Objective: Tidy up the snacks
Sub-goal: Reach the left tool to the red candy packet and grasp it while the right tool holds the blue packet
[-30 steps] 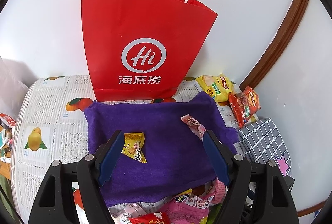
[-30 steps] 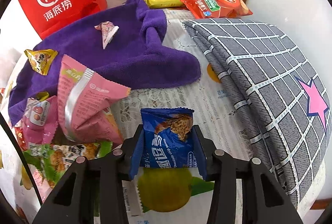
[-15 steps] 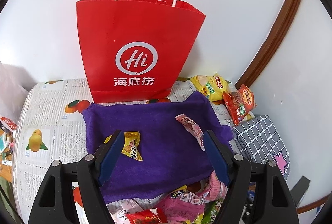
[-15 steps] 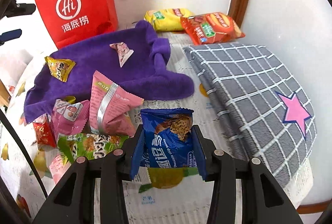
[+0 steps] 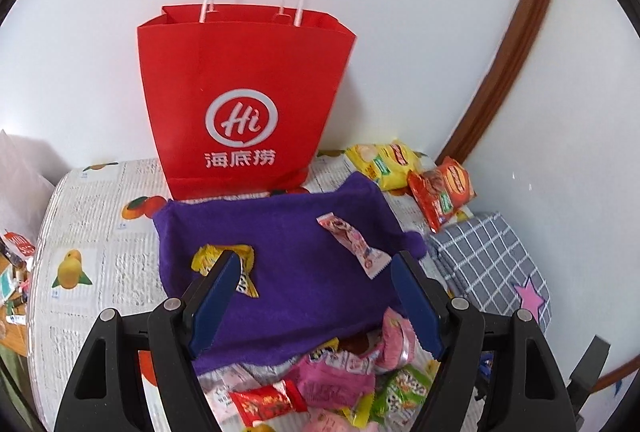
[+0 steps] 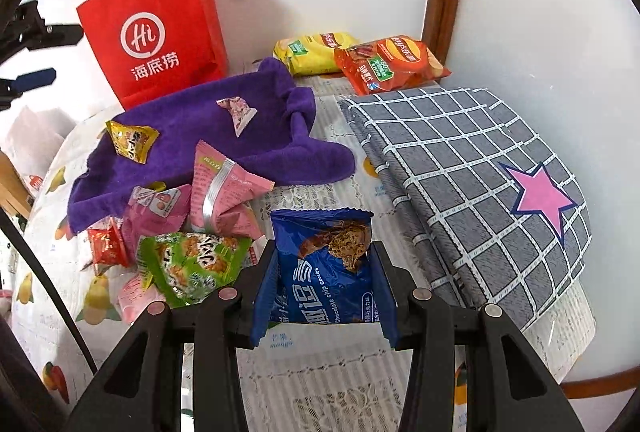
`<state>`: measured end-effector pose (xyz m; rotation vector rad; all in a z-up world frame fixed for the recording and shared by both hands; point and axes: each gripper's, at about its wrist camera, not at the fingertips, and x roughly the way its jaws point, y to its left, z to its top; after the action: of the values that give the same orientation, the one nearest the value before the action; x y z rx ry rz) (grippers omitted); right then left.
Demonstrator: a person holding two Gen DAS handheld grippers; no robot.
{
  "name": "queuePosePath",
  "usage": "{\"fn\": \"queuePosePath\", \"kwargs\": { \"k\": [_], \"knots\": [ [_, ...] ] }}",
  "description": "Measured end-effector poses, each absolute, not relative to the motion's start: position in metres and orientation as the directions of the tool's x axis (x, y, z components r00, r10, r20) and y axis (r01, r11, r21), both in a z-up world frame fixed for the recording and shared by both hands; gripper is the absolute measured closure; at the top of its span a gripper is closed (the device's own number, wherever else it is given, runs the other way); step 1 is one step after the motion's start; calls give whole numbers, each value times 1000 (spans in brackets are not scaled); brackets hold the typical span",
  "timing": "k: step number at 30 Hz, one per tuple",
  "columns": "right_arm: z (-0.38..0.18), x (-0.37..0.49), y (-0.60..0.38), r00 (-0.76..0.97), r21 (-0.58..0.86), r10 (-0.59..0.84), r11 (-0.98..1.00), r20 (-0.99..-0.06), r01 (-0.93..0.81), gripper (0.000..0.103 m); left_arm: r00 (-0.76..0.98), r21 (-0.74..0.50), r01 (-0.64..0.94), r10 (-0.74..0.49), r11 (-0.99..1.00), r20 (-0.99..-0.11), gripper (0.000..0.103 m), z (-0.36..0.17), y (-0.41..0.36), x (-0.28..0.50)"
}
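Observation:
My right gripper (image 6: 325, 264) is shut on a blue chocolate chip cookie packet (image 6: 326, 264) and holds it above the table. My left gripper (image 5: 316, 298) is open and empty, raised above the purple towel (image 5: 296, 272); it also shows at the left edge of the right wrist view (image 6: 28, 59). A yellow candy packet (image 5: 224, 264) and a pink candy packet (image 5: 352, 246) lie on the towel. A heap of pink, green and red snack packets (image 6: 188, 232) sits at the towel's near edge. A red paper bag (image 5: 244, 99) stands open against the wall.
A yellow chip bag (image 6: 316, 51) and a red chip bag (image 6: 390, 65) lie in the back corner. A folded grey checked cloth with a pink star (image 6: 480, 171) covers the right of the table. The fruit-print tablecloth (image 5: 92, 244) shows on the left. White walls close behind.
Both grippers have risen and pulled back from the table. The right one keeps the blue cookie packet, and more of the snack heap and bag top shows.

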<state>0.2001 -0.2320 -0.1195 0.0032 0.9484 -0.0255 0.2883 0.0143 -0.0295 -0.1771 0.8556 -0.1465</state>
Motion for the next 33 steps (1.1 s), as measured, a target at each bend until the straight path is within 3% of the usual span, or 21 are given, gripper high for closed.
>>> {"fn": "queuePosePath", "kwargs": {
  "k": [17, 33],
  "knots": [
    [-102, 161, -217, 609, 28, 33, 999, -793, -17, 60, 582, -144, 30, -135, 989, -802, 27, -62, 20, 235],
    [-102, 141, -210, 609, 85, 73, 996, -790, -10, 59, 545, -183, -50, -127, 982, -829, 27, -95, 73, 197]
  ]
}}
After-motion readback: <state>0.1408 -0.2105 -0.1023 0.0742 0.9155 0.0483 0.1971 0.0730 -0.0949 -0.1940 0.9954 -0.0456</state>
